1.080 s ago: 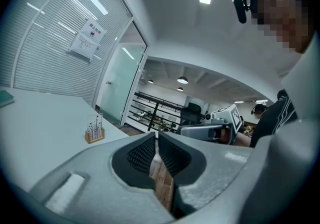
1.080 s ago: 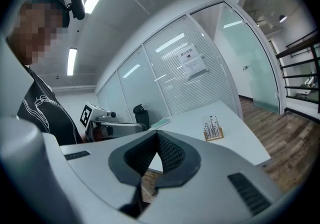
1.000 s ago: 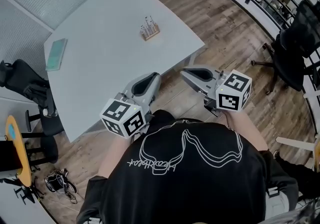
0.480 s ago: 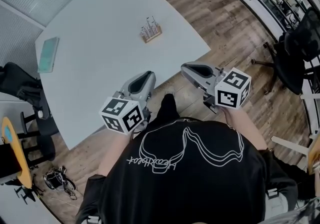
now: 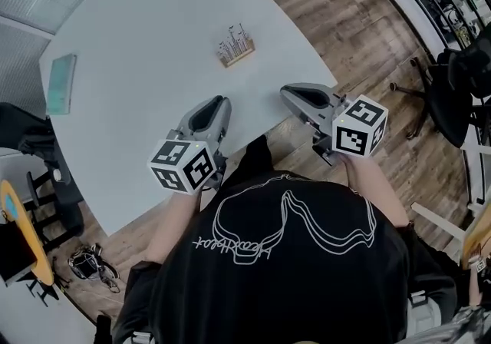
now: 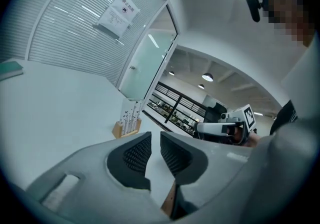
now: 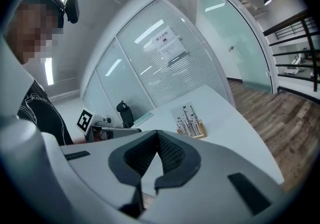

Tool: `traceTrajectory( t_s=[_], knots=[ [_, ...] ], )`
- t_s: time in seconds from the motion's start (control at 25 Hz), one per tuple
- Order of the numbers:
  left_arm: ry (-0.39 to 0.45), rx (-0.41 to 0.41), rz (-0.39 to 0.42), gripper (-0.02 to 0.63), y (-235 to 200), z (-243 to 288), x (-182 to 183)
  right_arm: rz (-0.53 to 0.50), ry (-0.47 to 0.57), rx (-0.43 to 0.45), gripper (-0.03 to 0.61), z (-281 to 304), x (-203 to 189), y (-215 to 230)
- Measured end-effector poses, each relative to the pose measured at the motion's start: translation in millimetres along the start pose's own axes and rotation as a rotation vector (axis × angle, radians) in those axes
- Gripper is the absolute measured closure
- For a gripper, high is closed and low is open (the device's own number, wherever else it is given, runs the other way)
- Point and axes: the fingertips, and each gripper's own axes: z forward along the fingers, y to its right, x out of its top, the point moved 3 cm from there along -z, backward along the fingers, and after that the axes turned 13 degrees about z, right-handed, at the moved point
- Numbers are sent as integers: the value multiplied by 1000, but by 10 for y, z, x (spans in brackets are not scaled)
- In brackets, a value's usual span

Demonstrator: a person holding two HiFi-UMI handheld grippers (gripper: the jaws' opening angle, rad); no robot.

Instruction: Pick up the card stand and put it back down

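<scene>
Left gripper [image 6: 155,149] was opening, empty; right gripper [image 7: 157,143] was closed, empty. Card stand [image 5: 235,47] stood upper centre; gripping its wooden base squarely seemed advisable.

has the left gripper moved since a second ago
Yes. The left gripper came forward over the table, toward the card stand; its fingers are opening, nothing between them.

left gripper [image 6: 155,137]: jaws opening, nothing between | right gripper [image 7: 157,135]: jaws together, empty
</scene>
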Motion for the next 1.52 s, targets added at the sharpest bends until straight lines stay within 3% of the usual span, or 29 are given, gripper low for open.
traceTrajectory(
  t_s=[0.32, 0.72, 0.8, 0.92, 1.2, 1.52],
  knots=[
    [-39, 27, -82, 525, -485, 361, -179, -3, -53, -52, 569, 437, 117, 510],
    [-97, 57, -80, 469, -945, 832, -375, 9, -105, -88, 566, 936, 215, 1045],
    [-108, 59, -84, 463, -1033, 960, -463, 15, -120, -88, 527, 1049, 188, 1198],
    [-108, 65, -66, 462, -1111, 1076, -497, 18, -137, -84, 486, 1198, 191, 1318],
    [-101, 60, -12, 462, -1107, 1166, -392, -101, -177, -166, 476, 1319, 235, 1415],
    [-100, 54, 31, 462, -1165, 1211, -366, -126, -180, -162, 466, 1495, 270, 1426]
  ],
)
